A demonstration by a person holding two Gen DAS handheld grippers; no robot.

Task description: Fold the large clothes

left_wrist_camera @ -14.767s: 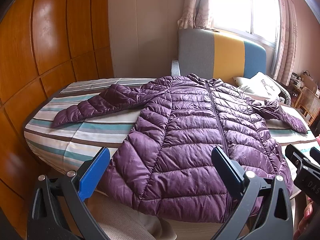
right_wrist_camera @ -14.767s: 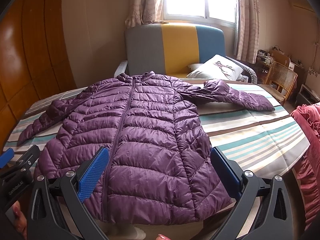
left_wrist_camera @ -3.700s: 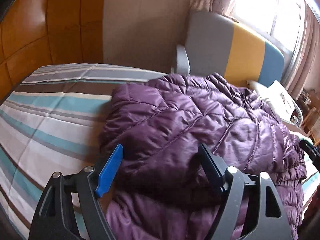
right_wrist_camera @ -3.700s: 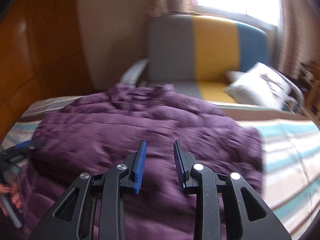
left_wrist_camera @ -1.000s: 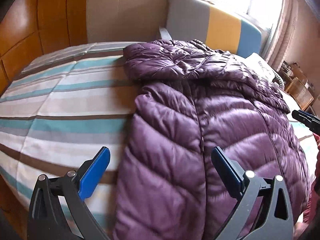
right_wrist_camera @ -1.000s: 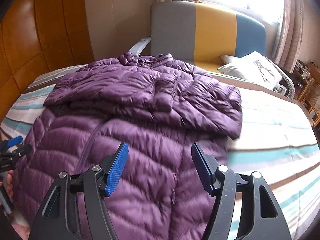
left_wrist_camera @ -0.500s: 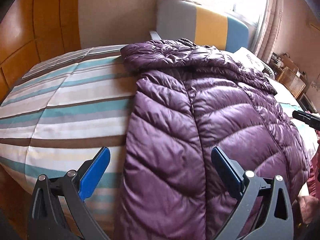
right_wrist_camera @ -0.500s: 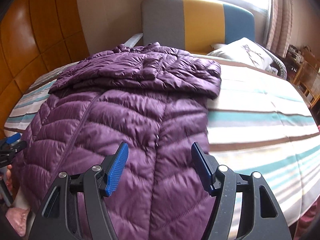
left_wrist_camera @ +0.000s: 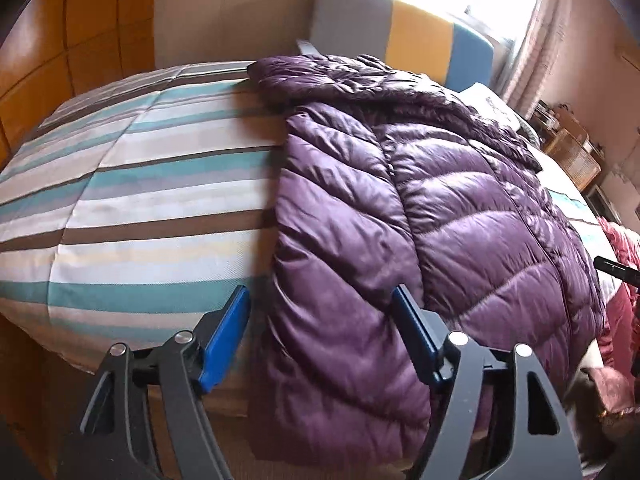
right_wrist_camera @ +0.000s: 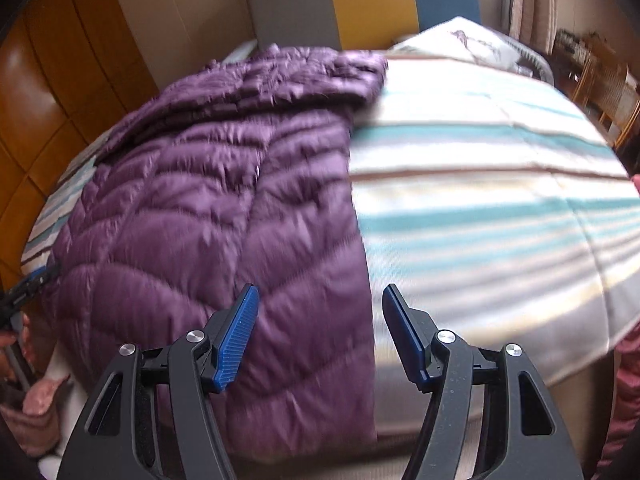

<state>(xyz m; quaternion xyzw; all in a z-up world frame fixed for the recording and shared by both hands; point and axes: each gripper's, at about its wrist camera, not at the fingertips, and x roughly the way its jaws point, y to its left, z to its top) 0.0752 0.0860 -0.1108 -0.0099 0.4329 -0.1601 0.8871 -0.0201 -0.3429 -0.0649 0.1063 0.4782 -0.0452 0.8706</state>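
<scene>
A purple quilted jacket [left_wrist_camera: 460, 216] lies front up on the striped bed [left_wrist_camera: 140, 216], both sleeves folded across its chest, its hem hanging over the near edge. My left gripper [left_wrist_camera: 322, 334] hovers at the hem's left corner. Its jaws are closing with that corner between them, one pad [left_wrist_camera: 226, 336] still over the bedding. My right gripper [right_wrist_camera: 320, 330] sits at the jacket's [right_wrist_camera: 208, 208] right hem corner, closing slightly, the jacket's edge between its pads without touching them. That view is blurred.
A grey, yellow and blue armchair [left_wrist_camera: 400, 28] stands behind the bed with a white pillow [right_wrist_camera: 472, 44] on it. Wood panelling [left_wrist_camera: 60, 52] runs along the left. Red fabric [left_wrist_camera: 618, 316] lies at the right, a wicker chair [left_wrist_camera: 572, 156] beyond it.
The sleeves, once spread out, now lie folded across the chest. Both grippers have drawn back to the near hem corners over the last second, and the left jaws have narrowed.
</scene>
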